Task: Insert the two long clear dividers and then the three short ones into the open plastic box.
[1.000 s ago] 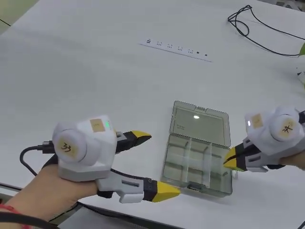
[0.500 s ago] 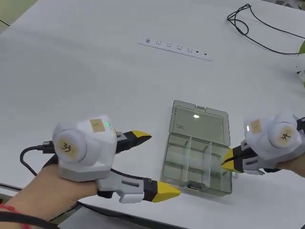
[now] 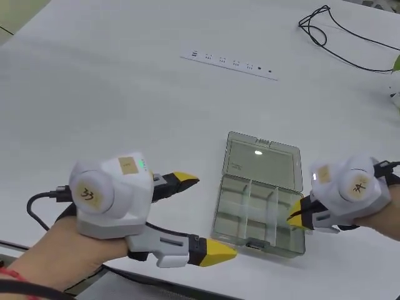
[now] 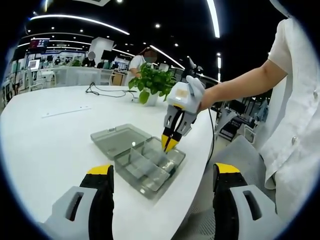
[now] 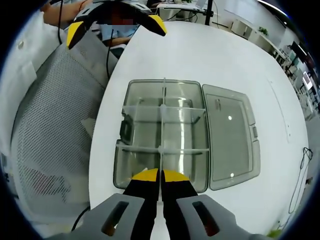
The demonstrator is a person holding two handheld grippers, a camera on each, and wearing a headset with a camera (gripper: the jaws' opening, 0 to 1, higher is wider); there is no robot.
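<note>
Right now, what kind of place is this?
Probably a big open office or lab: a large white table, long strip lights on a dark ceiling, and a potted plant with more desks behind it.

clr grey box [image 3: 262, 161], wht bench [image 3: 125, 94], grn plant [image 4: 152, 82]

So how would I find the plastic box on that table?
Start at the big white table, its near edge. Between the left gripper and right gripper lies the plastic box, lid flopped open. It's the see-through thing, split into little compartments.
</note>
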